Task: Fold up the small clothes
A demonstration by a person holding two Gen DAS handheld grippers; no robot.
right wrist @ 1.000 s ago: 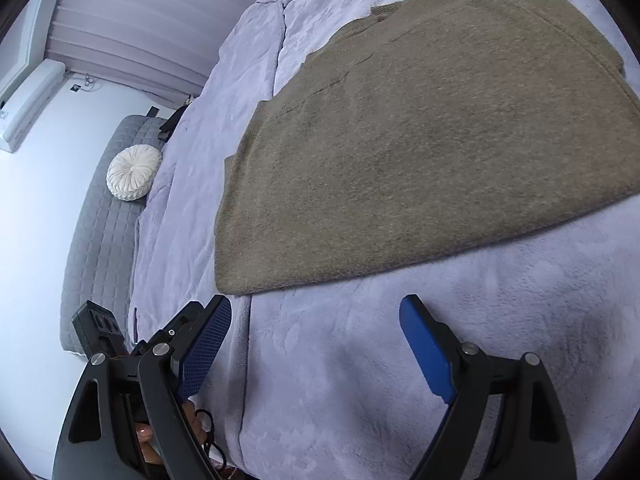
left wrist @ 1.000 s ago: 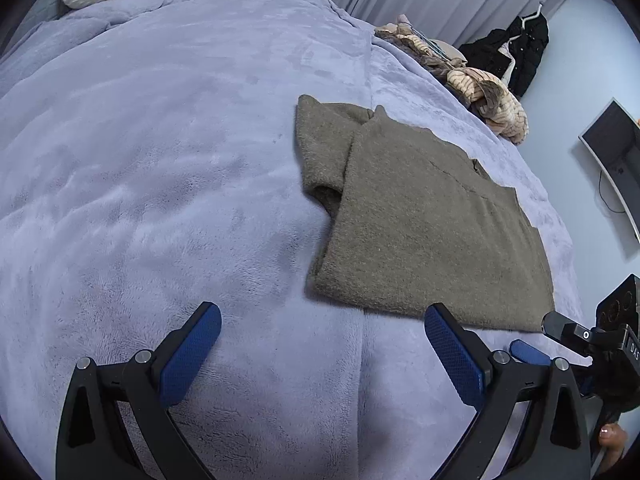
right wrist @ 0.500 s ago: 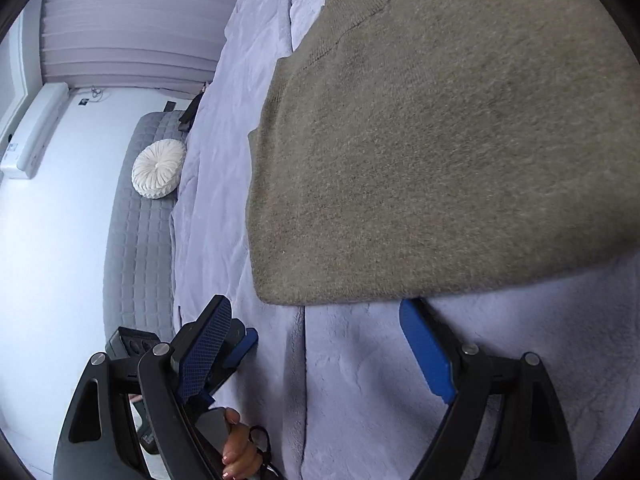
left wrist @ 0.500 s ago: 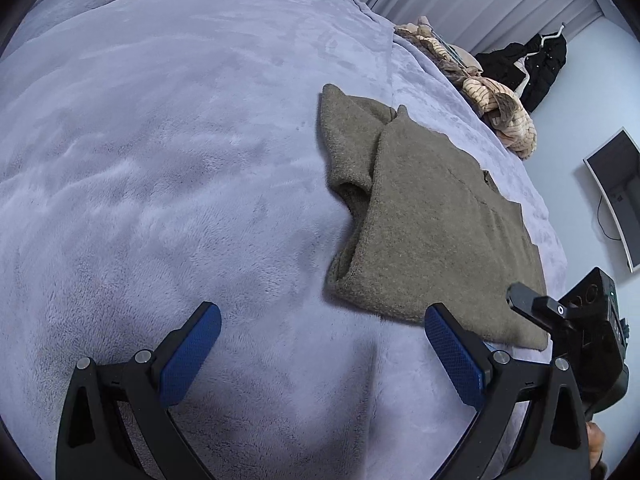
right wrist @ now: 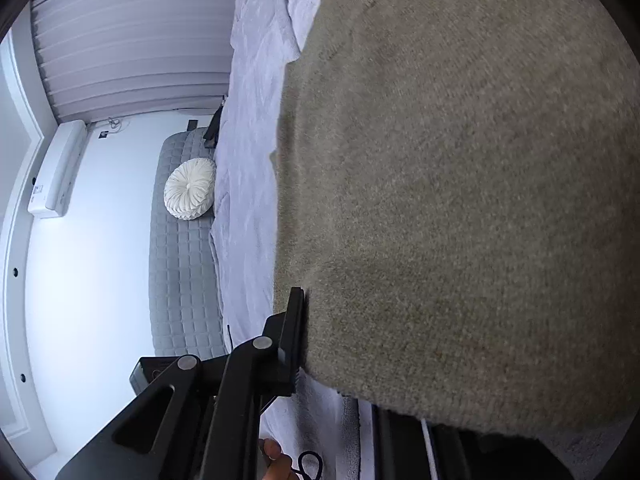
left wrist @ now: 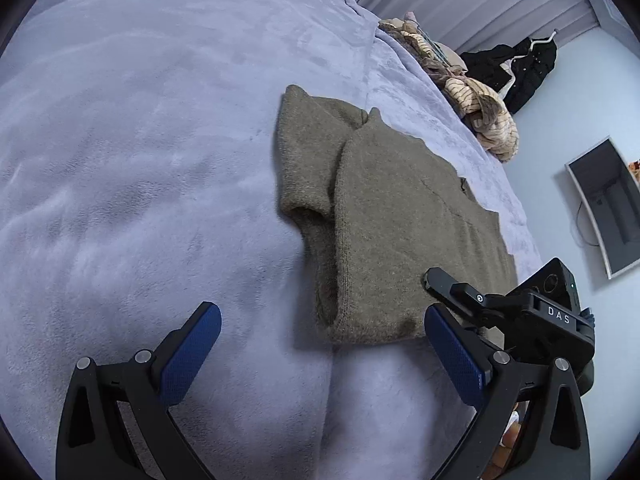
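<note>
A brown sweater (left wrist: 400, 216) lies half-folded on the bed (left wrist: 140, 160), one sleeve tucked under along its left side. The left hand-held gripper (left wrist: 320, 356) hovers spread wide just short of the sweater's near edge, touching nothing. The right hand-held gripper (left wrist: 472, 300) sits at the sweater's near right corner, pinching the hem there (right wrist: 360, 360). A pile of clothes (left wrist: 460, 96) rests at the bed's far edge.

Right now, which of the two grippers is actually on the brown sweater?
The right gripper: its finger lies over the sweater's near hem. The left gripper hangs open above the bare lilac blanket, touching nothing.
</note>
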